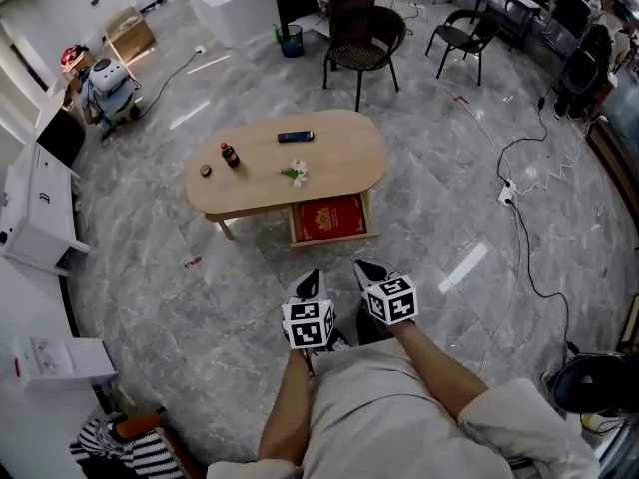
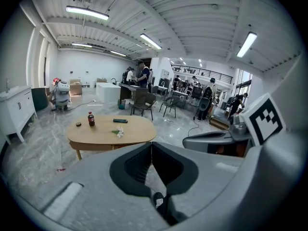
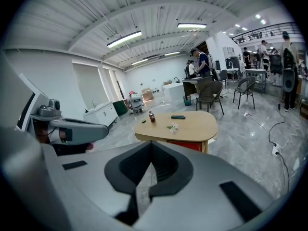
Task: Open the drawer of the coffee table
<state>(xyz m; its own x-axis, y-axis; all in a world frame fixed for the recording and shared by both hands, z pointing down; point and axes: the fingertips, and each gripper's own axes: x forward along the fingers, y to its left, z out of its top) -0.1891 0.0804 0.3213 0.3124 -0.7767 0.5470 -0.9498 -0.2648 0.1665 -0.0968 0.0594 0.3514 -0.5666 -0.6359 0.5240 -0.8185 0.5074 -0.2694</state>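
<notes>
- The oval coffee table (image 1: 329,153) stands on the grey marble floor ahead of the person. Its drawer (image 1: 329,238) juts out from under the near edge of the top, far enough that a red, gold-patterned thing (image 1: 327,217) inside shows plainly from above.
- So the drawer lies as the task wants it, open. This moment cannot tell whether the task put it there.
- The left gripper (image 1: 310,287) and the right gripper (image 1: 370,273) are held side by side close to the person's body, well apart from the table. Both gripper views show each pair of jaws pressed together with nothing between them.
- As I judge it, at most a check that the drawer is open far enough remains. Nothing in view calls for a reach.
- If the drawer is handled at all, take its front board squarely and move it slowly, straight along its own line, so the table does not slide.
- A small dark bottle (image 1: 230,155) stands upright on the top, with a dark remote (image 1: 296,136), a small white flower (image 1: 296,174) and a round dark cap (image 1: 205,170). A jerk on the table could tip the bottle.
</notes>
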